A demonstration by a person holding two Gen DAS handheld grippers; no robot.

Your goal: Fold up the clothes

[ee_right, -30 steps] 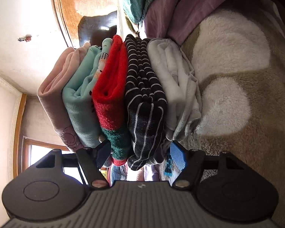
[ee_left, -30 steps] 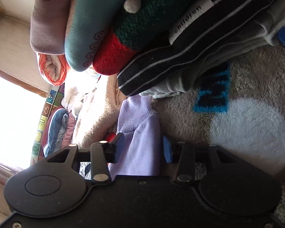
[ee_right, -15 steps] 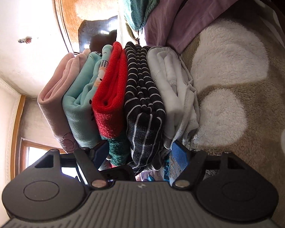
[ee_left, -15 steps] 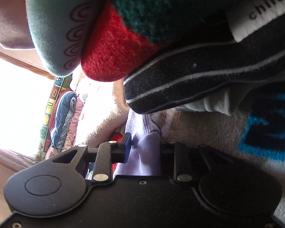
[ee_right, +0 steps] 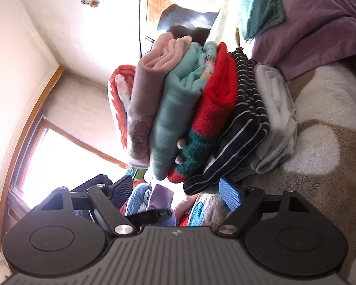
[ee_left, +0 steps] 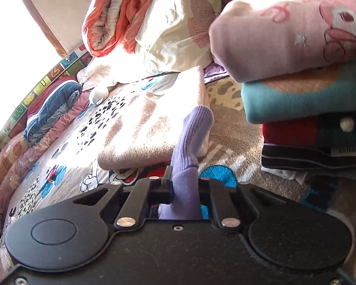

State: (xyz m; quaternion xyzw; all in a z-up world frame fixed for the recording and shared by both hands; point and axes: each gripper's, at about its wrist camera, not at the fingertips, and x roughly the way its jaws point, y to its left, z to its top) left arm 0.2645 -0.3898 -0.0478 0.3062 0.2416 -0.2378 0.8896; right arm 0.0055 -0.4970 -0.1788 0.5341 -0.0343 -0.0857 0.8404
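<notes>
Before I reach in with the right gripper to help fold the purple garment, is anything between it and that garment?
Yes. The open right gripper faces the folded stack, whose striped bottom corner sits between its fingers. The purple garment, clamped in the left gripper, shows only low behind that, partly hidden by the left gripper.

A small white label [ee_left: 351, 150] sewn to the edge of the black striped garment [ee_left: 308, 156] reads "children". Letters on the colourful border strip [ee_left: 47, 76] are too blurred to read.
</notes>
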